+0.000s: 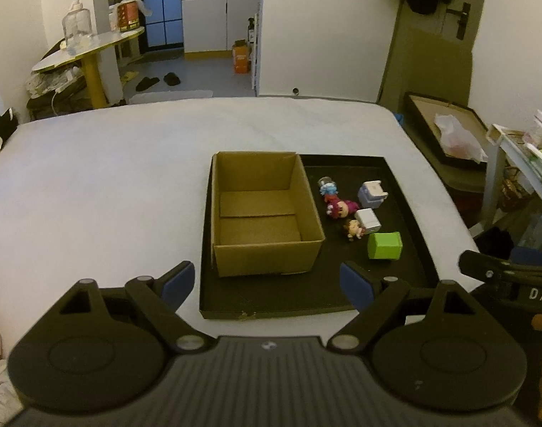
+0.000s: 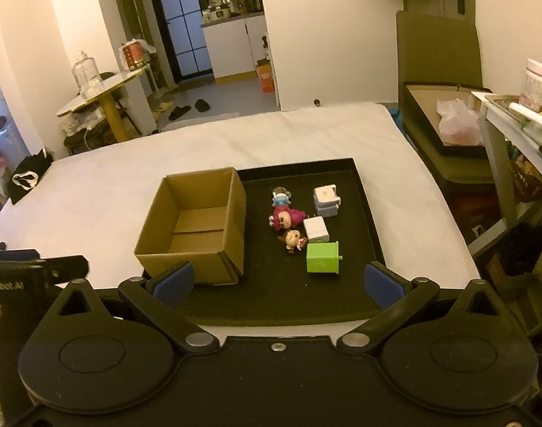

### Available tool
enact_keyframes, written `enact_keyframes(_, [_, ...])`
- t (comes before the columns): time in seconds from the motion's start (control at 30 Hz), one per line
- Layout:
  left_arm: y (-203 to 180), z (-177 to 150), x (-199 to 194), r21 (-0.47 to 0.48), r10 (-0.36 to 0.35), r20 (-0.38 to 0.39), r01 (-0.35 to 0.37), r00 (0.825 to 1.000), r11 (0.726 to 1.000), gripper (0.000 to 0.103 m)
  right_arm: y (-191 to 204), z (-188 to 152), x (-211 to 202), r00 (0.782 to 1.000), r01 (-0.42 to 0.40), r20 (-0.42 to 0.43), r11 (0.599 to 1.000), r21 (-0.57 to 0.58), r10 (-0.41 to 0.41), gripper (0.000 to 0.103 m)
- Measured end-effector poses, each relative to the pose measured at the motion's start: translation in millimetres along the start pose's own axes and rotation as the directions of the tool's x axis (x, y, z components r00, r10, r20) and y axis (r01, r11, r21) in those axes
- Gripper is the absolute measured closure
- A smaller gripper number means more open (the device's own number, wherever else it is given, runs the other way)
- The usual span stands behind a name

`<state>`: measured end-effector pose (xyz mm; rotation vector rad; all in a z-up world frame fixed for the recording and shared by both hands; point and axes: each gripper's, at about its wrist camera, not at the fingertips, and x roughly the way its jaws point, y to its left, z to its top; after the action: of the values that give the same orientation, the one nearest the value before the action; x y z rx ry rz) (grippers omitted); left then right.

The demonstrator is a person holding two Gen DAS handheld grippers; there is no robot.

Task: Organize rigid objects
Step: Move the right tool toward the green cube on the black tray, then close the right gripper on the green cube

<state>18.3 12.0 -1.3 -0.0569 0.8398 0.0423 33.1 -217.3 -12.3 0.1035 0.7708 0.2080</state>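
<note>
White bedding is spread over the bed (image 1: 110, 178), and on it, toward the right side, a shallow black tray (image 1: 406, 249) is laid flat. Inside the tray's left half an open cardboard box (image 1: 264, 249) is set upright, its flaps folded flat on the bottom, nothing seen within. Right of the box, on the tray's black floor, six small things are clustered close together. Nearest the camera a green cube (image 1: 385, 246) is placed; just behind it a white charger (image 1: 367, 220) is lying, and farther back a pale lilac-grey charger (image 1: 371, 194) is found. Beside these, toward the box, three figurines are lined up: a brown-haired one (image 1: 353, 229) next to the white charger, a magenta one (image 1: 339, 208) tipped on its side, and a small blue-and-white one (image 1: 328, 186) at the far end.

Left tongs (image 1: 267, 283) are held low before the tray's near edge, blue pads spread wide, nothing gripped. Right tongs (image 2: 279, 281) are likewise spread wide and empty, hovering over the tray's near part, with the green cube seen between and beyond the pads.
</note>
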Motion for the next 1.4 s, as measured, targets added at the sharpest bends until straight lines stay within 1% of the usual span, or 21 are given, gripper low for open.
enact_keyframes(0.13, [5, 1, 13, -0.004, 0.017, -0.018, -0.017, 1.000, 1.000, 0.015, -8, 0, 9, 1.000, 0.006, -0.005, 1.000, 0.028, -0.006, 0.000])
enact_keyframes(0.27, [11, 3, 19, -0.031, 0.014, -0.014, -0.014, 1.000, 0.999, 0.015, -13, -1, 16, 1.000, 0.011, -0.004, 0.999, 0.039, -0.010, 0.000])
enact_keyframes(0.43, [17, 3, 29, -0.057, 0.030, -0.014, -0.031, 0.999, 0.998, 0.015, -19, 0, 28, 0.999, 0.039, -0.006, 0.998, 0.041, -0.039, 0.001])
enact_keyframes(0.6, [26, 8, 43, -0.090, 0.036, -0.040, -0.039, 0.999, 0.995, 0.016, -26, 2, 42, 0.998, 0.051, -0.033, 0.997, 0.062, -0.049, 0.001])
enact_keyframes(0.73, [29, 15, 55, -0.103, 0.040, -0.065, -0.046, 0.997, 0.994, 0.015, -31, 5, 54, 0.998, 0.045, -0.058, 0.995, 0.093, -0.040, 0.001])
enact_keyframes(1.0, [34, 26, 78, -0.101, 0.065, -0.094, -0.074, 0.993, 0.992, 0.015, -37, 14, 76, 0.995, 0.063, -0.079, 0.993, 0.097, -0.055, 0.001])
enact_keyframes(1.17, [42, 32, 93, -0.120, 0.072, -0.116, -0.086, 0.991, 0.989, 0.016, -42, 17, 94, 0.991, 0.078, -0.115, 0.991, 0.110, -0.065, 0.001])
enact_keyframes(1.33, [48, 36, 109, -0.113, 0.088, -0.146, -0.105, 0.985, 0.988, 0.016, -44, 20, 110, 0.986, 0.089, -0.150, 0.989, 0.117, -0.071, 0.001])
enact_keyframes(1.4, [50, 39, 116, -0.115, 0.090, -0.157, -0.108, 0.984, 0.987, 0.018, -45, 21, 119, 0.983, 0.089, -0.168, 0.989, 0.119, -0.068, 0.002])
